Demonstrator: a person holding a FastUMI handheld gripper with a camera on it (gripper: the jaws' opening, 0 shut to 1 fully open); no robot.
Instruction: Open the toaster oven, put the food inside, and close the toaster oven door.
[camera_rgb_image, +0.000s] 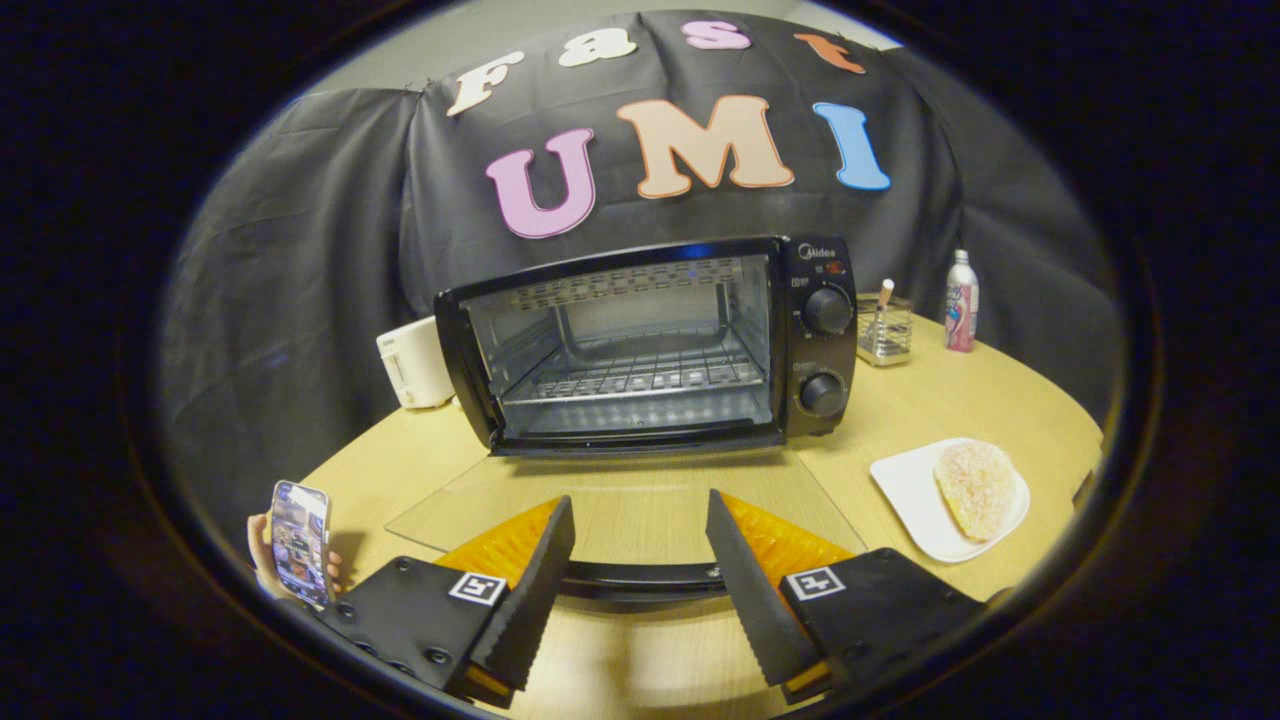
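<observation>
The black toaster oven (650, 340) stands at the back of the round wooden table with its cavity and wire rack (640, 375) exposed. Its glass door (620, 490) lies folded down flat towards me. The door's dark handle bar (640, 580) runs crosswise between my two fingers, near their bases. My gripper (640, 502) is open, its tips resting over the lowered glass and pressing on nothing. To the right of the fingers, a sugared pastry (975, 488) lies on a white square plate (905, 492).
A white appliance (412, 365) sits left of the oven. Right of the oven are a wire holder with a utensil (884, 330) and a bottle (961, 300). A hand holds a phone (298, 540) at the table's near left edge.
</observation>
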